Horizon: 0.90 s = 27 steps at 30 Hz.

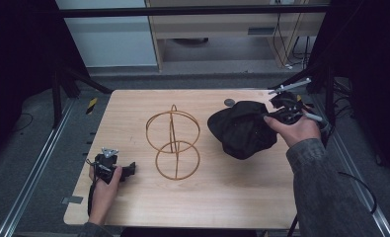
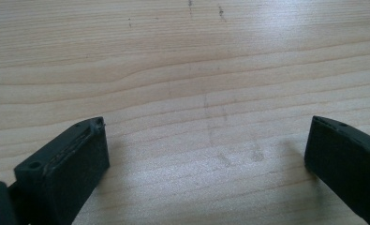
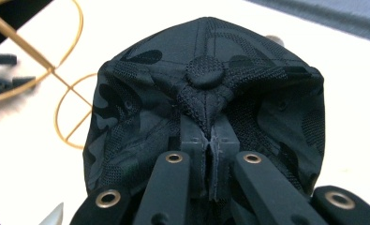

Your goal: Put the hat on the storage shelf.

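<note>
The left gripper (image 1: 128, 169) rests low on the wooden surface (image 1: 133, 118), its fingers (image 2: 70, 164) spread wide with bare wood between them. Past them stands a gold wire stand (image 1: 173, 143). Beyond that, the right gripper (image 3: 215, 145) has its fingers pinched shut on a fold of the black camouflage cap (image 3: 206, 93).

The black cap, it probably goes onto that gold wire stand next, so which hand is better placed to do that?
Right, most likely. The right gripper is already pinched on the black cap just below its top button, beside the wire stand. The left gripper sits open and empty on the table, away from both.
</note>
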Each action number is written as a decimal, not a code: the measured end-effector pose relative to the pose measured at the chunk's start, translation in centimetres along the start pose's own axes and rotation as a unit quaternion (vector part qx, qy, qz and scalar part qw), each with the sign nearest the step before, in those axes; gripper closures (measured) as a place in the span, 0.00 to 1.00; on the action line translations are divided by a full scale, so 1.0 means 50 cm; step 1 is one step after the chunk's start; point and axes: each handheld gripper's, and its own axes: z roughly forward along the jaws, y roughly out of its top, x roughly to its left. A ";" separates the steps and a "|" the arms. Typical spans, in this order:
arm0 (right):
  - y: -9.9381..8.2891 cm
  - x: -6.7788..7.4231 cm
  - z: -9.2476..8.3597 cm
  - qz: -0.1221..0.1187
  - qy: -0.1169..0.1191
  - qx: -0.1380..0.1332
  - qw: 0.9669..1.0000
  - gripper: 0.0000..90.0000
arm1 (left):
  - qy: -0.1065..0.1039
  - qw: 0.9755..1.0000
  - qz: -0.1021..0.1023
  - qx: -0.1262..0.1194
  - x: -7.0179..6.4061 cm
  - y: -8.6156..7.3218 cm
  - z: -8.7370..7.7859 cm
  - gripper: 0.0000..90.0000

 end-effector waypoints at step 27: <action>0.176 0.090 -0.072 -0.016 0.018 -0.108 0.994 0.97 | -0.002 1.000 0.002 0.001 0.000 0.000 0.000 0.00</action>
